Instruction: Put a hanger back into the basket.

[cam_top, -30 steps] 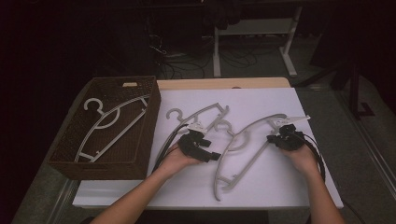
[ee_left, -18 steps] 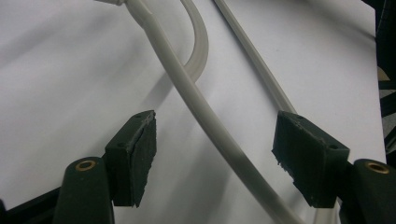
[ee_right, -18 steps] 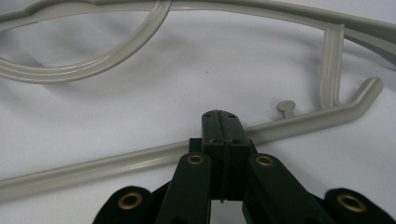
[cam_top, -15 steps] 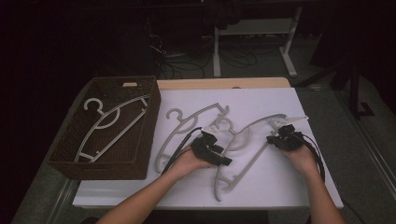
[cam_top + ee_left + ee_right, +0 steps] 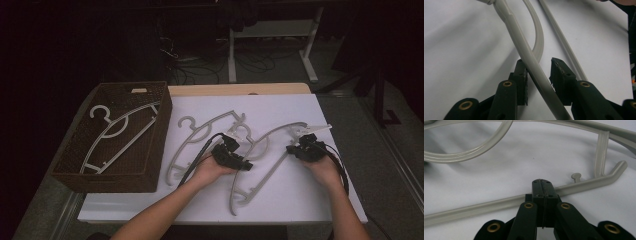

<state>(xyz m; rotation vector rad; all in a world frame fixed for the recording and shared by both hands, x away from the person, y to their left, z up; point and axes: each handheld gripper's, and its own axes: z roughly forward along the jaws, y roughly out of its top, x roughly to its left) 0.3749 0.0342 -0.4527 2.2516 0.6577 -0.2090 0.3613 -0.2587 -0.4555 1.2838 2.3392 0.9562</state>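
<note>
Looks like a lab or recording setup, not a home. The worktop (image 5: pixel 280 200) has a plain white sheet over it, the room behind is dark, and loose cables (image 5: pixel 200 70) sprawl across the grey floor (image 5: pixel 345 100). There's a white metal frame (image 5: pixel 310 50) of another table back there too, and a dark stand (image 5: pixel 382 95) at right.

White table (image 5: pixel 300 200): two hangers (image 5: pixel 200 135), basket (image 5: pixel 65 170).
</note>
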